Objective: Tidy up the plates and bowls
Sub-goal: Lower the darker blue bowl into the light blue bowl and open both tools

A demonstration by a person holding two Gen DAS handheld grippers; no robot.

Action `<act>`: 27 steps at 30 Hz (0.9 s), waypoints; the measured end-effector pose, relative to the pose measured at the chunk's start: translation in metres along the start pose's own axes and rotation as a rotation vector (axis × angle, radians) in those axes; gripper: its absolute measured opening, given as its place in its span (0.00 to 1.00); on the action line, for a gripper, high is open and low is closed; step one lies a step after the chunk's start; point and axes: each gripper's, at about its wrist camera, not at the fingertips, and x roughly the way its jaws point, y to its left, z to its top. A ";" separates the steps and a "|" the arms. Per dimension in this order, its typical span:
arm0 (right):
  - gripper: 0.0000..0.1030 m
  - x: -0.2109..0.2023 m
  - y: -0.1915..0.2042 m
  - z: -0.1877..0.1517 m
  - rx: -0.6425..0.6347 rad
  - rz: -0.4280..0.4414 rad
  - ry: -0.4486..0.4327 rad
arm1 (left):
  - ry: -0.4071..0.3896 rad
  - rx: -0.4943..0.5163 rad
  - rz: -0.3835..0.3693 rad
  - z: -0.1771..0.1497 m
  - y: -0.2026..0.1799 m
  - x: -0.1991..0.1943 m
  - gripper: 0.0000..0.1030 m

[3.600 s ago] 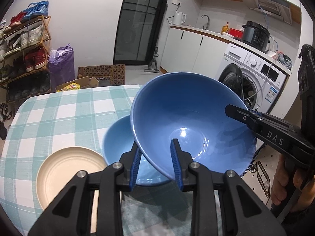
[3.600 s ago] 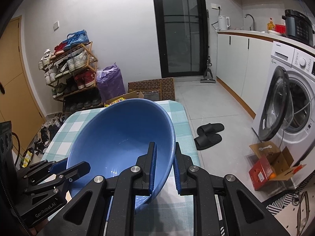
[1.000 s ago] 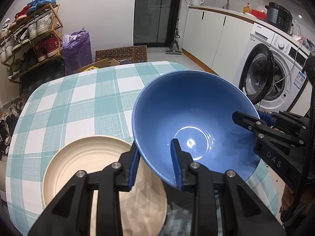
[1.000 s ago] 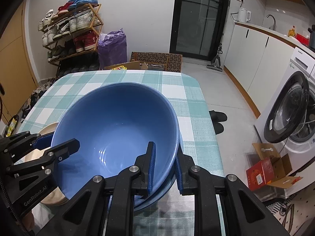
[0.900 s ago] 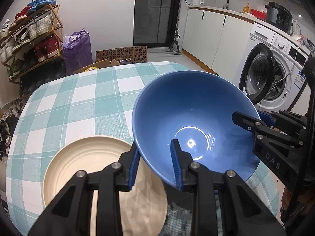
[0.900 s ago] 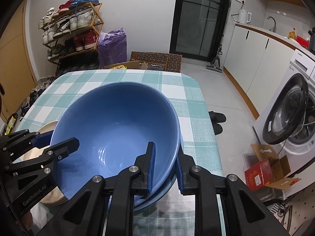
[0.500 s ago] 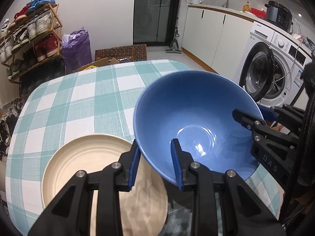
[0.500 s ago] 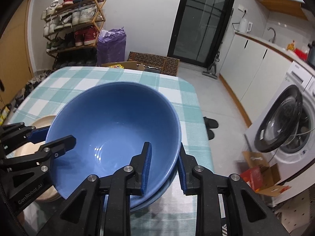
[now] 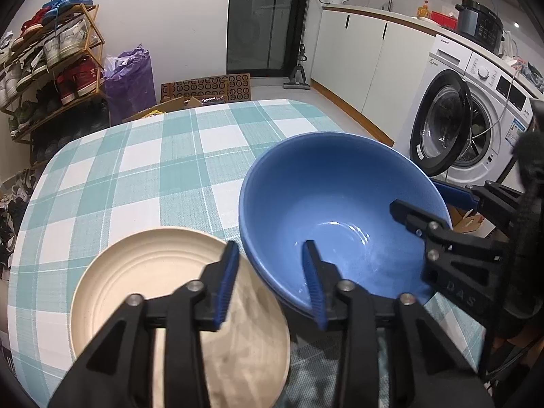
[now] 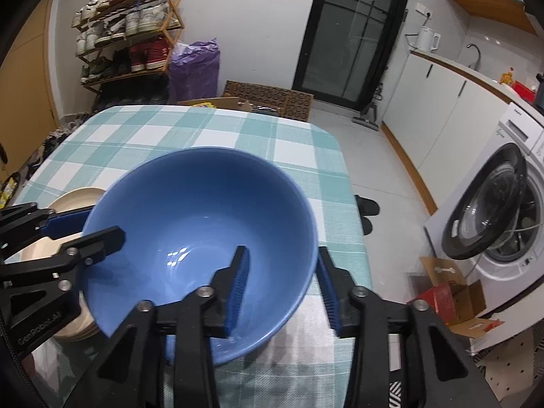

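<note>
A large blue bowl (image 9: 340, 204) (image 10: 200, 210) sits nested in a second blue bowl, whose rim (image 9: 282, 306) shows just beneath it, on the teal checked table (image 9: 142, 170). My left gripper (image 9: 270, 282) straddles the bowl's near-left rim; its jaws are opening and the pads stand clear of the wall. My right gripper (image 10: 282, 287) straddles the right rim, jaws also opening, with gaps on both sides of the wall. A cream plate (image 9: 163, 289) lies left of the bowls. In the right wrist view it tops a stack of plates (image 10: 78, 197).
The table's right edge (image 10: 353, 224) runs close to the bowls. Beyond it on the floor are slippers (image 10: 367, 207), a cardboard box (image 10: 452, 299) and a washing machine (image 10: 503, 204) with its door open. A shoe rack (image 9: 51, 68) stands past the table's far left.
Both grippers' jaws have widened and let go of the blue bowl's rim. The bowl, earlier held tilted above the lower bowl, now rests level inside it.
</note>
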 end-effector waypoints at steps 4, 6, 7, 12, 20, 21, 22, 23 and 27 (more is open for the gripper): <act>0.69 -0.005 0.000 -0.002 0.001 0.021 -0.017 | 0.007 -0.005 -0.009 -0.001 0.002 -0.002 0.47; 0.74 -0.009 -0.001 -0.003 0.005 0.023 -0.030 | 0.013 -0.021 -0.018 -0.001 0.005 -0.003 0.53; 0.75 -0.010 -0.002 -0.003 0.007 0.024 -0.034 | 0.015 -0.026 -0.022 -0.001 0.007 -0.004 0.53; 0.80 -0.016 -0.010 -0.004 0.040 0.056 -0.037 | 0.024 -0.017 -0.027 -0.002 0.012 -0.008 0.61; 0.99 -0.024 -0.023 -0.007 0.107 0.125 -0.059 | -0.008 -0.028 -0.086 -0.005 0.020 -0.019 0.99; 0.99 -0.025 -0.024 -0.008 0.116 0.134 -0.058 | -0.014 -0.035 -0.090 -0.005 0.022 -0.019 0.99; 0.99 -0.024 -0.026 -0.009 0.126 0.144 -0.057 | -0.015 -0.041 -0.098 -0.005 0.023 -0.019 1.00; 0.99 -0.023 -0.028 -0.010 0.136 0.157 -0.055 | -0.014 -0.055 -0.113 -0.005 0.026 -0.018 1.00; 0.99 -0.022 -0.030 -0.016 0.152 0.192 -0.054 | -0.010 -0.087 -0.135 -0.005 0.032 -0.011 1.00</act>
